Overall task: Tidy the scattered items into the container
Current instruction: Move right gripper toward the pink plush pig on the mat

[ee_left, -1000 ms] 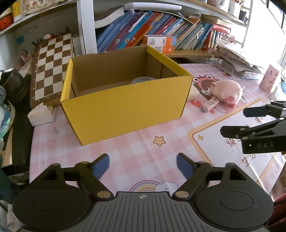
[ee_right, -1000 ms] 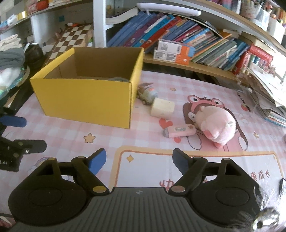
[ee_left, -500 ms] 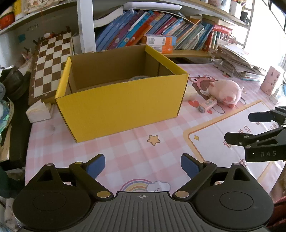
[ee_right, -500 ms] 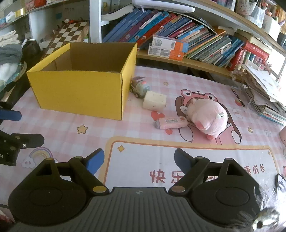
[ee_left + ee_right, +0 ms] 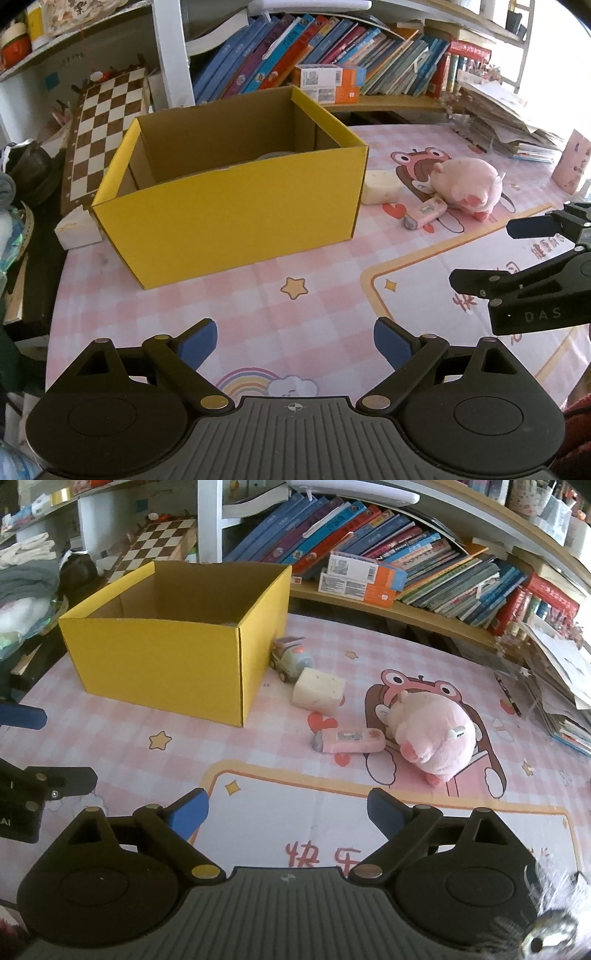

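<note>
Both grippers have drawn back from the open yellow cardboard box [image 5: 173, 642], which now sits farther off; the left gripper [image 5: 294, 341] and right gripper [image 5: 287, 812] hover with jaws spread wide, holding nothing; to the box's right lie a small grey toy car [image 5: 290, 659], a pale foam block [image 5: 318, 691], a flat pink tube-like packet [image 5: 351, 740] and a round pink plush pig [image 5: 432, 734]; the plush looks soft and light, best pinched across its body.
</note>
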